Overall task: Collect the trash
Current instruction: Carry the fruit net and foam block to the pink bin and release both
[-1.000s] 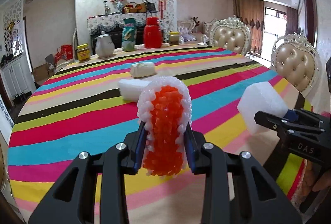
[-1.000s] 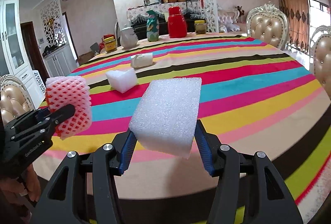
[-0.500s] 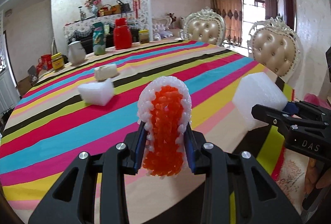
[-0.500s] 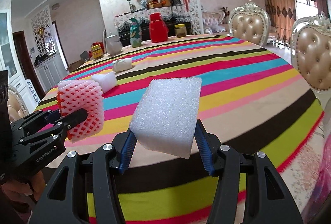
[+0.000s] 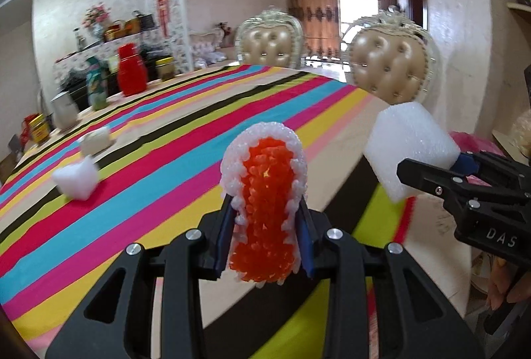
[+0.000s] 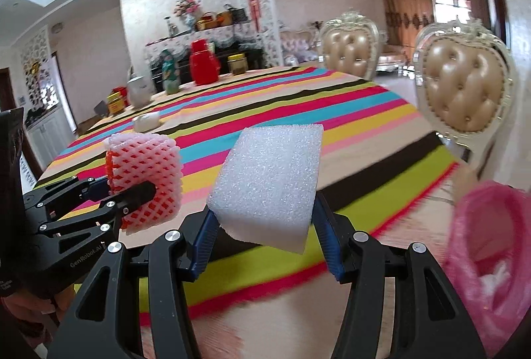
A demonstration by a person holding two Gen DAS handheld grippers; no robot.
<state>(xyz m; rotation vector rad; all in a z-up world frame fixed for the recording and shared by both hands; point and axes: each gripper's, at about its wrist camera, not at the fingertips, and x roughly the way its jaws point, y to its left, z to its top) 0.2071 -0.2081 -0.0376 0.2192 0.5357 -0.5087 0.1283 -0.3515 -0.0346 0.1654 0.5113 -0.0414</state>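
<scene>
My left gripper point(image 5: 264, 236) is shut on a rolled pink-and-orange foam fruit net point(image 5: 264, 206); the net also shows in the right wrist view point(image 6: 144, 179). My right gripper point(image 6: 265, 233) is shut on a white foam block point(image 6: 268, 183), which also shows in the left wrist view point(image 5: 410, 150). Both are held in the air beyond the table's near right edge. A pink-lined trash bin point(image 6: 491, 259) with white scraps inside is at the lower right. Two more white foam pieces point(image 5: 76, 179) point(image 5: 94, 143) lie on the striped tablecloth point(image 5: 166, 160).
Two padded cream chairs point(image 6: 464, 87) point(image 6: 350, 50) stand at the table's right side. A red jug point(image 6: 203, 67), a teapot point(image 6: 137, 92), a green packet and jars stand at the table's far end.
Both grippers, still holding their pieces, have swung right, away from the table's middle past its edge. The chairs and the pink bin have come into view.
</scene>
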